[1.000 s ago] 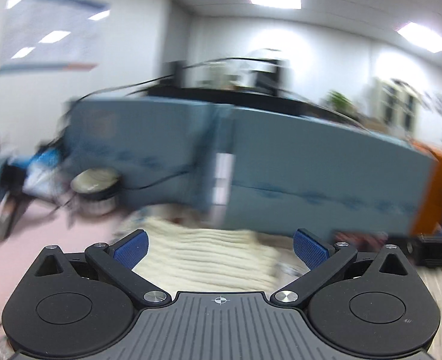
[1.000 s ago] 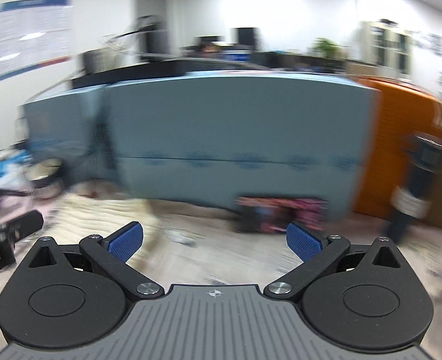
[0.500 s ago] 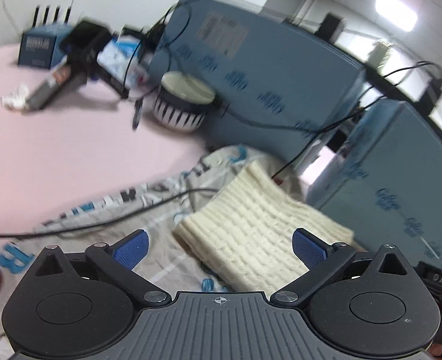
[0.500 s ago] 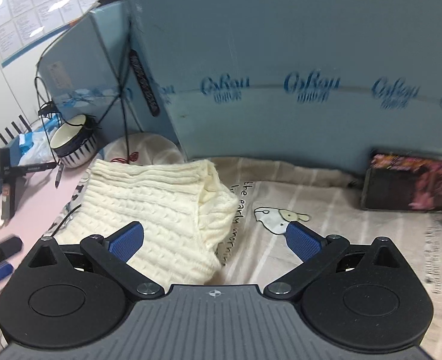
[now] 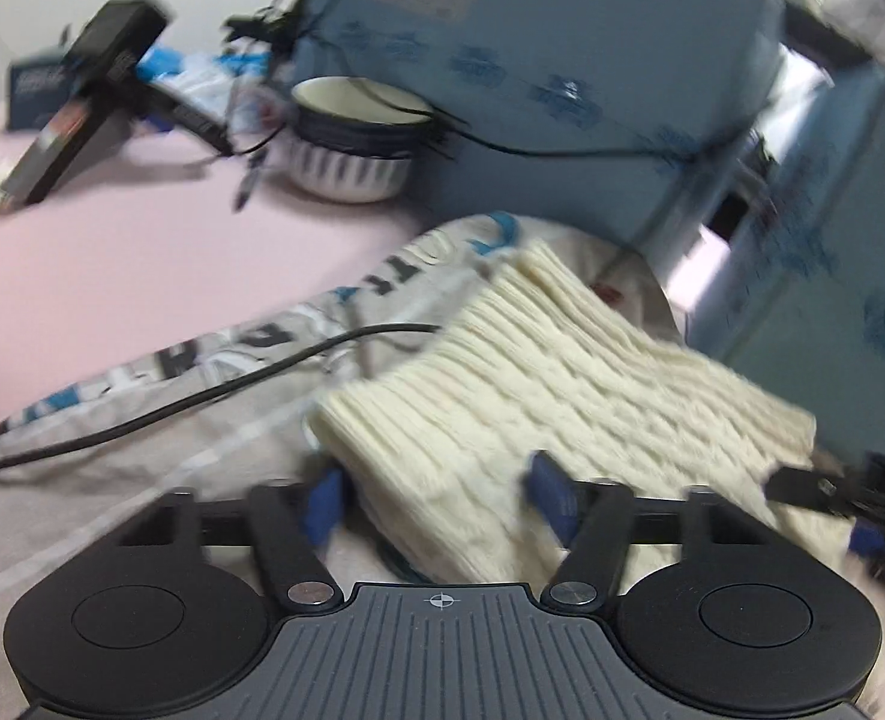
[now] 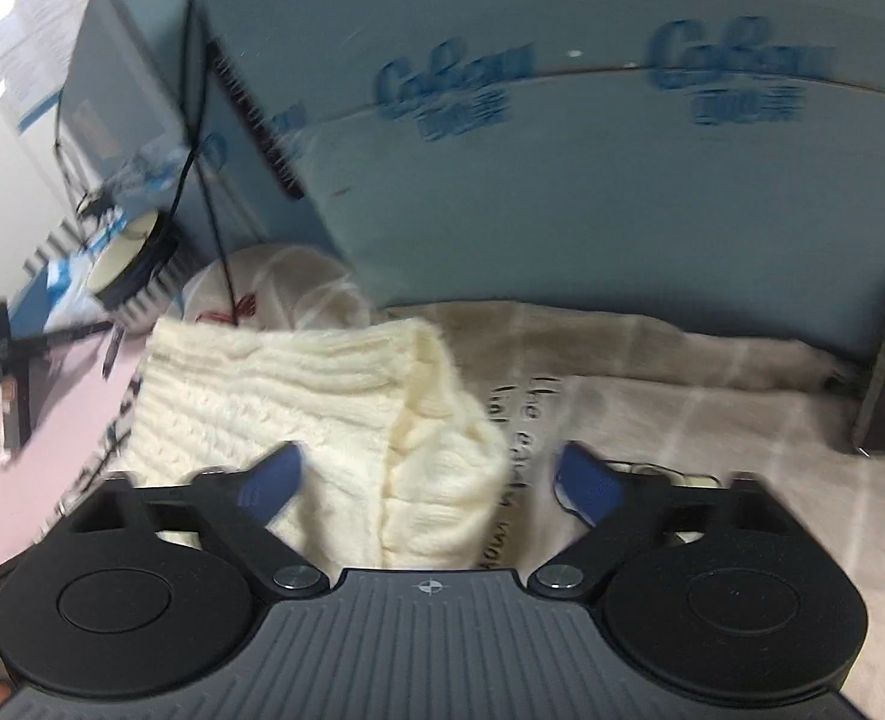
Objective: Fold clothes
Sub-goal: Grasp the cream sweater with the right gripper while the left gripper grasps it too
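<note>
- The left gripper point(image 5: 436, 498) now sits low at the cream knitted sweater point(image 5: 562, 372), its jaws narrower than half a second ago (frames blurred).
- The right gripper point(image 6: 436, 480) is closer too, straddling the sweater's folded edge.

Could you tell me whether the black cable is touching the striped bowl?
Touching. The left wrist view shows a black cable draped across the rim of the striped bowl and running on toward the blue panel.
</note>
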Demonstrator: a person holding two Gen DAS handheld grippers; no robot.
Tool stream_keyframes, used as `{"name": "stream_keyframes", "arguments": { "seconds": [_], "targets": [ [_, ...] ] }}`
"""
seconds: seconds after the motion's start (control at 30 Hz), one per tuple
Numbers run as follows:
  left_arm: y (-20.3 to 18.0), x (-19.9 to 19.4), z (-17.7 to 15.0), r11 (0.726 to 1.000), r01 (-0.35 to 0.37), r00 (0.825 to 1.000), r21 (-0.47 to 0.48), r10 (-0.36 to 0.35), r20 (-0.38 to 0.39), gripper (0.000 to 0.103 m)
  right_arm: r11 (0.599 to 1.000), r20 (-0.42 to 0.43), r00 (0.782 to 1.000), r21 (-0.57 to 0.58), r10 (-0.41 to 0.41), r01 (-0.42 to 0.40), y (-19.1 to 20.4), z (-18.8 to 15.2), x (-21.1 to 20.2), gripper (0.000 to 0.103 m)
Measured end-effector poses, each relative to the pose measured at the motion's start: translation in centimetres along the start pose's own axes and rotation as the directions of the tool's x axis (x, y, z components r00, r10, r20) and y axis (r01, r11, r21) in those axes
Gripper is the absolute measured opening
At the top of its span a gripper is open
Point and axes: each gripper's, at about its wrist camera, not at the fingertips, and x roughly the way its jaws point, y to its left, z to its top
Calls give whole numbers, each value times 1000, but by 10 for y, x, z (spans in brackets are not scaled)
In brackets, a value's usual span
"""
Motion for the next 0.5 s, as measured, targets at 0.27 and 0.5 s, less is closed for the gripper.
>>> {"name": "stream_keyframes", "arguments": {
  "seconds": [0.27,0.5],
  "targets": [
    [-32,-24,3,991,-51,993,127,37,112,23,995,51,994,22,94,-95,1,7,-23,18],
    [-55,-72,9,988,14,980,152,-44,194,21,961,148,955,60,258,-269,2,11,-95,14]
  ]
}}
